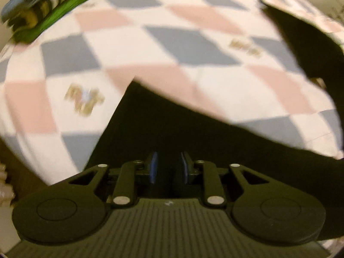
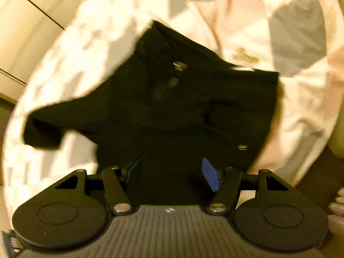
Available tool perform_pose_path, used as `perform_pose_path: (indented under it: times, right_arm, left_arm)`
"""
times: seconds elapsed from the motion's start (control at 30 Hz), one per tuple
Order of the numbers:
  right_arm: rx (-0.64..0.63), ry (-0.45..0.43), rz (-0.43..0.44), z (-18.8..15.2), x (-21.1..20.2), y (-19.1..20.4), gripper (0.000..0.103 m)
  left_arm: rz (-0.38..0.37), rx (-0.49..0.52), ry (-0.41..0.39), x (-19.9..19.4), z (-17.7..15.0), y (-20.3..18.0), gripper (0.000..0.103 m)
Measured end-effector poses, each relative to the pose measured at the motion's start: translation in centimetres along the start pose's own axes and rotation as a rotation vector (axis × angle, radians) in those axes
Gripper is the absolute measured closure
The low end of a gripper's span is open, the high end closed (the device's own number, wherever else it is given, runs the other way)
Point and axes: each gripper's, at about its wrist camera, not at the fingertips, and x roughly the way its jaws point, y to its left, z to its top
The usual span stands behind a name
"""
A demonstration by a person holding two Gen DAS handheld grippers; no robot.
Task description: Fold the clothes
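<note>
A bed covered by a soft quilt in a diamond patchwork of white, pale pink and grey-blue [image 1: 172,43] fills both views under warm, yellowish light. At its far corner in the left wrist view sits a blurred stack of folded clothes, striped and blue over bright green [image 1: 47,10].

The task's thing, a pair of black cloth trousers with metal buttons and a waistband [image 2: 172,99], lies spread on the quilt. In the right wrist view the waist end with its fastenings faces the camera and one part trails off to the left. In the left wrist view a broad black stretch runs from under the camera towards the right edge.

The left gripper [image 1: 167,167] hovers over the dark cloth with its blue-padded jaws a narrow way apart, nothing pinched between them. The right gripper [image 2: 172,172] stands clearly wider apart above the waist end, also empty.

The trousers look soft and limp, of moderate weight, likely to sag and slide on the quilt. Holding the firmer waistband and a leg hem should give the best control.

Gold motifs on the quilt [image 1: 85,99] are too blurred to read. A pale tag at the waistband [image 2: 241,68] is illegible too.
</note>
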Motion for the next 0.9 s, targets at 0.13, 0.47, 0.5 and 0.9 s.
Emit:
perform_pose_path:
  times: [0.13,0.47,0.5,0.9]
  right_arm:
    - [-0.004,0.031,0.031,-2.0,1.2,3.0,0.037]
    - [-0.14,0.129,0.095,-5.6,6.1,11.6,0.038]
    - [-0.142,0.129,0.102,-5.4,6.5,12.4,0.038]
    - [-0.233,0.171,0.138,-1.2,14.6,18.8,0.043]
  left_arm:
    - [-0.082,0.098,-0.023,-0.4,2.5,-1.9,0.081]
    - [-0.208,0.304,-0.011,2.3,5.5,-8.5,0.08]
    - [-0.215,0.308,-0.006,2.8,5.9,-9.2,0.08]
    - [-0.245,0.256,0.04,9.3,12.3,-15.9,0.076]
